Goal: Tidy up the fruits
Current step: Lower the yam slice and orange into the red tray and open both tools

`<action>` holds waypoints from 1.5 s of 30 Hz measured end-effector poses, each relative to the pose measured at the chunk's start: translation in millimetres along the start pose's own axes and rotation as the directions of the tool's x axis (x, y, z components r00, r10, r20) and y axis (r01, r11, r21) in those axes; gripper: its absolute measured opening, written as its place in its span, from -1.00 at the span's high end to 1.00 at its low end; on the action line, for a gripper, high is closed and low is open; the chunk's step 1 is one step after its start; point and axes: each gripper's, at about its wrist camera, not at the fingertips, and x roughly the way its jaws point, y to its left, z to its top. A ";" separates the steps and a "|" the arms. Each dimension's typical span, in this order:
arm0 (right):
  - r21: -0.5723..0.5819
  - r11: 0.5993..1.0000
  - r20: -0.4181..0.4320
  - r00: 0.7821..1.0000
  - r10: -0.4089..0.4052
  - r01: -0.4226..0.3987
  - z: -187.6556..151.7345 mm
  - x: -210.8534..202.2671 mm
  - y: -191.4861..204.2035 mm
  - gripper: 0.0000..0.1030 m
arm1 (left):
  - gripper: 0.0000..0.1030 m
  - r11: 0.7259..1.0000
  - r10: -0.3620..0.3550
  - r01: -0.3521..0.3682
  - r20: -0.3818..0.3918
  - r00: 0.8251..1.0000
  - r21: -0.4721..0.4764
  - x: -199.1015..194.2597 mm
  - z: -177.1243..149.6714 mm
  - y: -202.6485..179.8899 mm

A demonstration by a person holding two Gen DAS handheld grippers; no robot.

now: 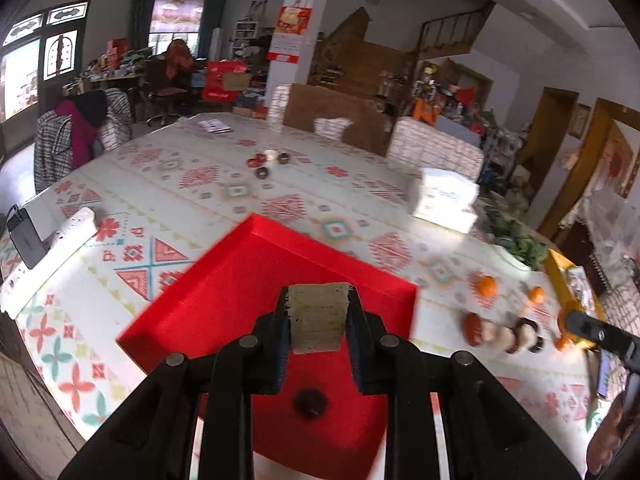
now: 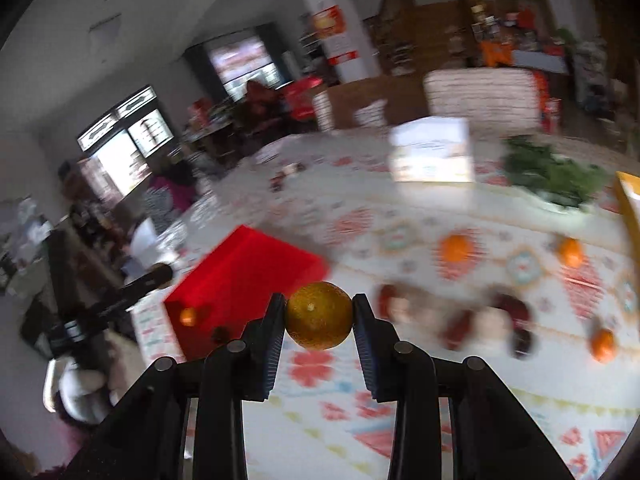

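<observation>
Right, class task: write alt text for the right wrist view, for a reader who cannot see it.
The right gripper holds a round orange tangerine between its black fingers, above a white patterned tablecloth. A shallow red plastic tray lies to the left, and loose tangerines and blurred dark red and pale items are scattered to the right.

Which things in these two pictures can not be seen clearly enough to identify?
- Left wrist view: the dark round thing in the red tray is too blurred to name.
- Right wrist view: the red and white items on the tablecloth are smeared by motion blur.
- Right wrist view: the yellow object is cut off by the right edge.
</observation>
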 end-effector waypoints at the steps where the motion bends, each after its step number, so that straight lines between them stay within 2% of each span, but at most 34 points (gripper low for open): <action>1: -0.011 1.000 -0.017 1.000 0.016 -0.016 2.4 9.6 9.0 0.28 | 0.55 1.000 0.007 -0.007 -0.007 1.000 -0.006 5.1 1.1 5.1; 6: -0.057 0.996 -0.138 0.989 0.058 -0.066 -2.7 77.8 50.6 0.29 | 0.55 0.999 0.035 -0.038 -0.075 0.997 -0.037 43.2 -3.5 32.6; 11: -0.095 0.992 -0.238 0.970 0.056 -0.080 -15.1 138.9 78.3 0.28 | 0.55 0.997 0.044 -0.052 -0.132 0.990 -0.058 72.3 -10.0 51.0; 20: -0.168 0.984 -0.328 0.945 -0.003 -0.055 -29.7 203.4 100.1 0.28 | 0.55 0.990 0.014 -0.037 -0.173 0.985 -0.134 92.3 -17.0 76.4; 23: -0.203 0.979 -0.321 0.946 -0.037 -0.030 -32.5 210.6 107.0 0.27 | 0.47 0.988 -0.002 -0.025 -0.174 0.985 -0.154 91.1 -17.0 80.7; 26: -0.209 0.978 -0.316 0.947 -0.049 -0.019 -32.6 212.7 108.5 0.26 | 0.09 0.986 -0.011 -0.016 -0.160 0.987 -0.168 83.0 -16.4 83.4; 28: -0.196 0.980 -0.313 0.949 -0.035 -0.028 -31.2 212.0 107.9 0.09 | -0.03 0.984 -0.021 -0.005 -0.141 0.990 -0.179 74.9 -14.7 83.9; 29: -0.190 0.981 -0.307 0.951 -0.027 -0.033 -29.8 209.7 107.7 -0.08 | -0.09 0.982 -0.027 0.002 -0.132 0.991 -0.188 69.3 -13.8 83.8; 30: -0.185 0.982 -0.296 0.955 -0.022 -0.035 -28.4 206.4 107.5 -0.13 | -0.18 0.981 -0.030 0.005 -0.126 0.992 -0.195 65.0 -12.9 83.9; 33: -0.176 0.984 -0.268 0.963 -0.008 -0.040 -23.3 194.8 107.6 -0.13 | -0.49 0.976 -0.009 -0.014 -0.104 0.995 -0.217 43.0 -10.6 79.9; 35: -0.165 0.985 -0.233 0.972 -0.001 -0.039 -19.6 180.2 105.7 -0.13 | -0.50 0.976 -0.022 0.007 -0.067 0.998 -0.217 25.4 -12.2 73.2; 38: -0.158 0.987 -0.167 0.986 -0.005 -0.022 -14.6 152.0 100.8 -0.13 | -0.50 0.974 -0.084 0.077 -0.022 0.996 -0.211 0.6 -16.3 57.2; 40: -0.156 0.988 -0.103 0.994 -0.021 0.005 -12.6 127.2 94.6 -0.22 | -0.50 0.974 -0.115 0.114 0.006 0.993 -0.197 -14.8 -19.5 41.5; 42: -0.147 0.989 -0.050 0.998 -0.038 0.031 -12.6 106.0 86.4 -0.50 | -0.50 0.974 -0.129 0.132 0.028 0.991 -0.182 -27.1 -24.4 23.1; 45: -0.093 0.994 -0.027 0.998 -0.057 0.054 -14.6 76.4 61.7 -0.52 | -0.50 0.972 -0.182 0.184 0.026 0.983 -0.147 -36.9 -31.0 -5.4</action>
